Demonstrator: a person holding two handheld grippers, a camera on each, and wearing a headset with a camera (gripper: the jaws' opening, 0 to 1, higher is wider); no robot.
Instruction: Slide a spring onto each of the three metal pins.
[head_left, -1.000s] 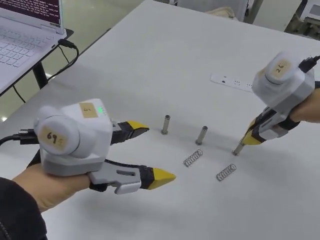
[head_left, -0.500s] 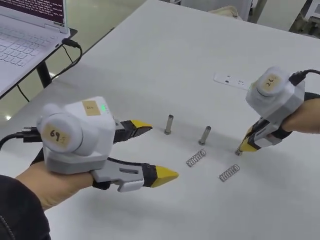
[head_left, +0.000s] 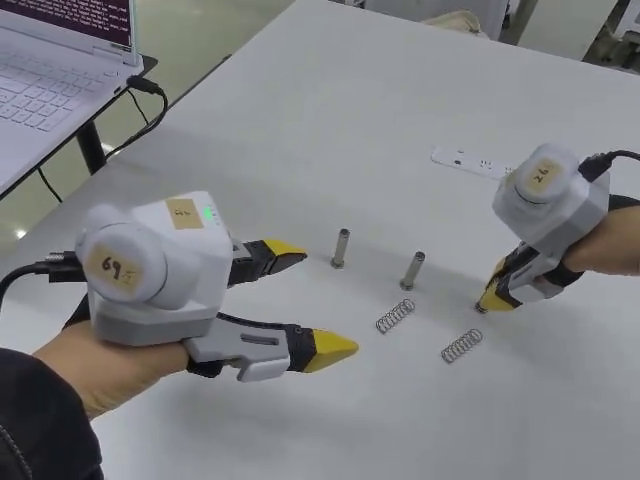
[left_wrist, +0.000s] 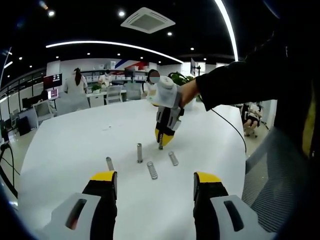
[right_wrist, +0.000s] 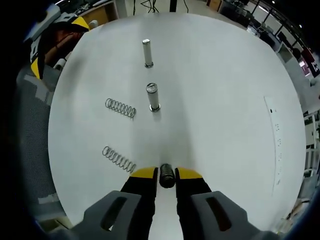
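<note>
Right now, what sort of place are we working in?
Probably an open-plan office or lab. The work sits on a white table with a laptop beside it, and the left gripper view shows desks with people under strip lights and a ceiling air vent.

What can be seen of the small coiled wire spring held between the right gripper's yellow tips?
The small grey coiled wire spring, seemingly steel, is pinched between the yellow tips of the right gripper. The right gripper view shows it end-on, along the jaws. Its far end appears to reach the white table. What lies inside its coils cannot be told.
</note>
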